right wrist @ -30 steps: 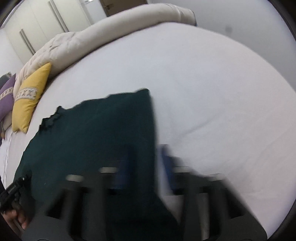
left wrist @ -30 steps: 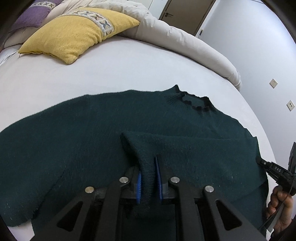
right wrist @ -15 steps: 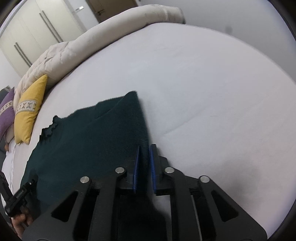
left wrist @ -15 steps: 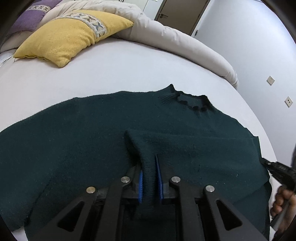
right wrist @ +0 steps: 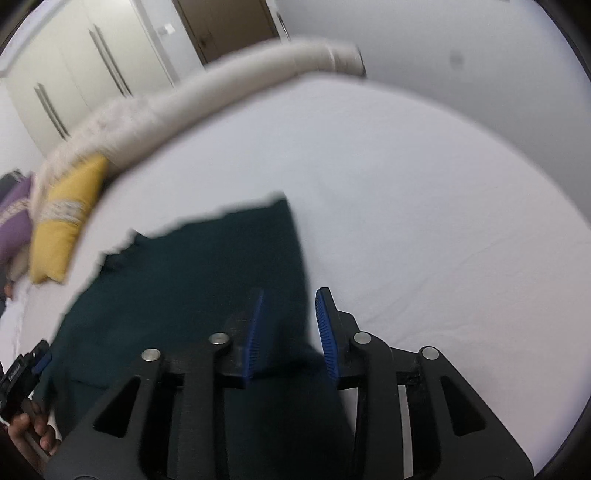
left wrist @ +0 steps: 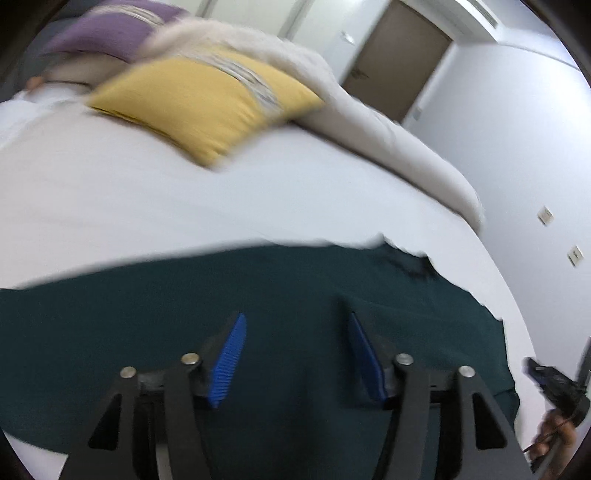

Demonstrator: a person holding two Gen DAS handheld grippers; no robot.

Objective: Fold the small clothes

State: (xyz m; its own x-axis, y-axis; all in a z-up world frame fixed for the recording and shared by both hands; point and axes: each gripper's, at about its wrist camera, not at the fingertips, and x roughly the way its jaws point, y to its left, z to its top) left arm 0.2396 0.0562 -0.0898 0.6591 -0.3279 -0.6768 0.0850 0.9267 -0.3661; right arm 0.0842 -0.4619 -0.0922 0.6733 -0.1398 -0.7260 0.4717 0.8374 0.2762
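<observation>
A dark green sweater lies flat on the white bed, its neck toward the far right. My left gripper hovers over the sweater's middle, its jaws opening wide, with nothing between the blue pads. In the right wrist view the sweater shows its right side edge. My right gripper is above that edge with its jaws opening; the cloth lies under the gap and the pads are not pressing it. Both views are motion-blurred.
A yellow pillow and a purple one lie at the head of the bed beside a rolled beige duvet. The white sheet stretches right of the sweater. A hand holds the other gripper at the picture's right edge.
Both grippers have let go of the sweater folds they pinched and their jaws have spread. Both have drawn up and back, and the raised fold now lies flat.
</observation>
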